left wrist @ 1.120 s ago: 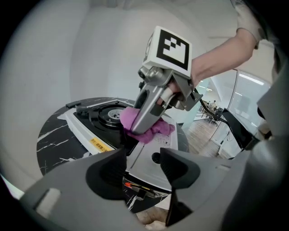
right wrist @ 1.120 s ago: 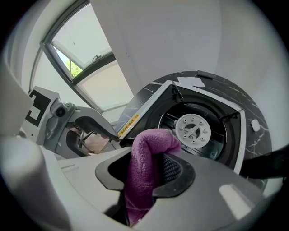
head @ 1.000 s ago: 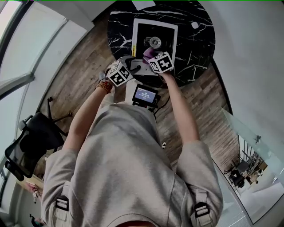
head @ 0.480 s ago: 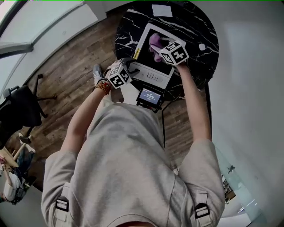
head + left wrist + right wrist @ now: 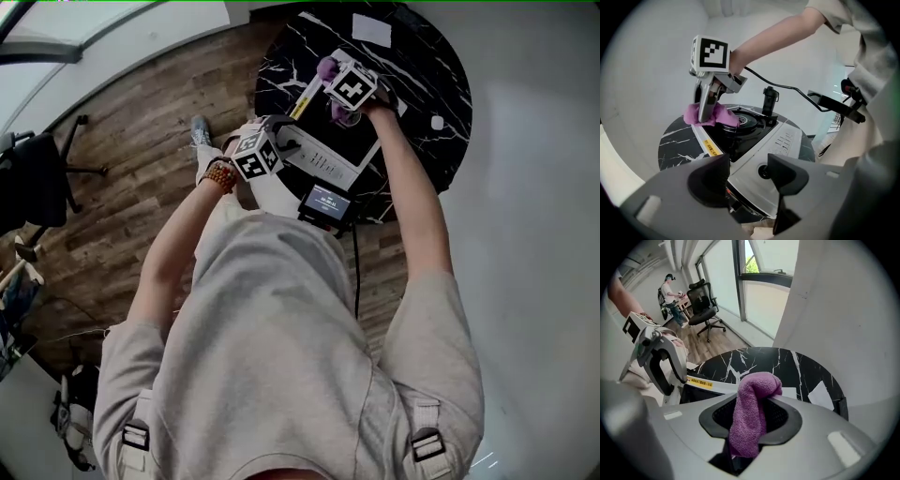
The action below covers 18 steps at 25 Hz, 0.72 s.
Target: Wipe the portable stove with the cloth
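Clenching a purple terry cloth [image 5: 754, 385] between its jaws, the right gripper [image 5: 751, 420] points steeply down at the white portable stove [image 5: 319, 165]. A fold of the cloth bulges above the closed jaws and the rest hangs below them. In the left gripper view the cloth's lower end lies on the stove's black cooktop, at its far left side, touching the round burner [image 5: 746, 121] at the stove's centre.

The left gripper [image 5: 747, 174] sits at the stove's near left corner, tilted down toward the white front panel. Its jaws stand apart and are opening. The panel and its black knob [image 5: 764, 172] show in the gap between them, and neither pad presses on anything.

The stove stands on a round black marble-veined table [image 5: 427, 80]. A yellow label strip [image 5: 708, 147] runs along the stove's left edge. A white sheet of paper [image 5: 372, 30] lies on the table beyond the stove's far side. A small black device with a lit screen [image 5: 327, 202] sits just beside the stove's near edge. Well apart from the stove, a black office chair [image 5: 705, 303] stands on the wooden floor [image 5: 141, 178].
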Each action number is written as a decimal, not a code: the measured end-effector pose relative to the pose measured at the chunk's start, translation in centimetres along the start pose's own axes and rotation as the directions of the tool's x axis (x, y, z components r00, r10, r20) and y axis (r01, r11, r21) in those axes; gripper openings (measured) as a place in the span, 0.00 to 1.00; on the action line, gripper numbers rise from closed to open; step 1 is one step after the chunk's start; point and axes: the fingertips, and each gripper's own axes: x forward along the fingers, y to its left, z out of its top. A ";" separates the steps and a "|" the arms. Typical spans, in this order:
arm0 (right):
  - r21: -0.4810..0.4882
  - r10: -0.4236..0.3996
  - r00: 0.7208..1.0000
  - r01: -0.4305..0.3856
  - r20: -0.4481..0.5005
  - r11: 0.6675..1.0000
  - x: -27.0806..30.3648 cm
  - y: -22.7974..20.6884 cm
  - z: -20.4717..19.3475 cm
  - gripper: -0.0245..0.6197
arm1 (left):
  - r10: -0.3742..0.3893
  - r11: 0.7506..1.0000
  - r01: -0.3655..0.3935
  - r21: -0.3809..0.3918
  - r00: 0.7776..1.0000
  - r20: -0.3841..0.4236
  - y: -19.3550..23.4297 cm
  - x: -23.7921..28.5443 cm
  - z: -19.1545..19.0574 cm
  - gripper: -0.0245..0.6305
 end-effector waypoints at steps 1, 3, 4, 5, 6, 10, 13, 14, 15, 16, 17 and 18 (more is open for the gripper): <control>0.008 0.002 1.000 -0.002 0.007 1.000 0.1 -0.2 0.0 0.26 | -0.001 1.000 0.001 0.001 1.000 0.002 0.0 0.0 0.0 0.39; 0.019 0.005 1.000 -0.005 0.015 1.000 0.3 -0.4 0.3 0.26 | -0.002 1.000 0.002 0.006 1.000 0.010 0.1 -0.2 0.0 0.39; 0.022 0.004 1.000 -0.005 0.010 1.000 0.3 -0.4 0.3 0.26 | -0.002 1.000 0.002 0.008 1.000 0.015 0.1 -0.2 0.0 0.39; 0.021 0.002 1.000 -0.002 0.002 1.000 0.2 -0.4 0.4 0.26 | -0.003 1.000 0.003 0.009 1.000 0.018 0.1 -0.3 -0.1 0.39; 0.018 0.000 1.000 0.000 -0.007 1.000 0.2 -0.2 0.4 0.26 | -0.005 1.000 0.004 0.009 1.000 0.021 0.1 -0.3 -0.1 0.39; 0.019 0.013 1.000 -0.012 -0.019 1.000 0.4 0.6 0.1 0.26 | -0.010 1.000 0.010 0.014 1.000 0.029 0.1 -0.3 0.0 0.39; 0.009 0.031 0.999 -0.030 -0.014 0.999 0.3 1.7 0.3 0.26 | -0.012 1.000 0.012 0.017 0.999 0.029 0.1 -0.3 -0.1 0.39; -0.010 0.040 0.999 -0.040 -0.022 0.999 0.2 2.3 0.2 0.26 | -0.013 1.000 0.012 0.018 1.000 0.028 0.1 -0.3 -0.1 0.39; -0.033 0.049 0.998 -0.050 -0.037 0.998 0.1 2.9 0.2 0.26 | -0.013 1.000 0.013 0.018 1.000 0.027 0.1 -0.3 0.0 0.40; -0.054 0.058 0.997 -0.060 -0.052 0.997 0.1 3.4 0.1 0.26 | -0.013 1.000 0.013 0.018 1.000 0.027 0.1 -0.3 0.0 0.40; -0.071 0.067 0.996 -0.071 -0.064 0.995 0.2 3.9 0.1 0.26 | -0.013 1.000 0.013 0.018 1.000 0.026 0.1 -0.3 -0.1 0.40; -0.083 0.078 0.994 -0.084 -0.074 0.993 0.2 4.3 0.2 0.26 | -0.013 1.000 0.012 0.018 1.000 0.026 0.1 -0.3 0.0 0.40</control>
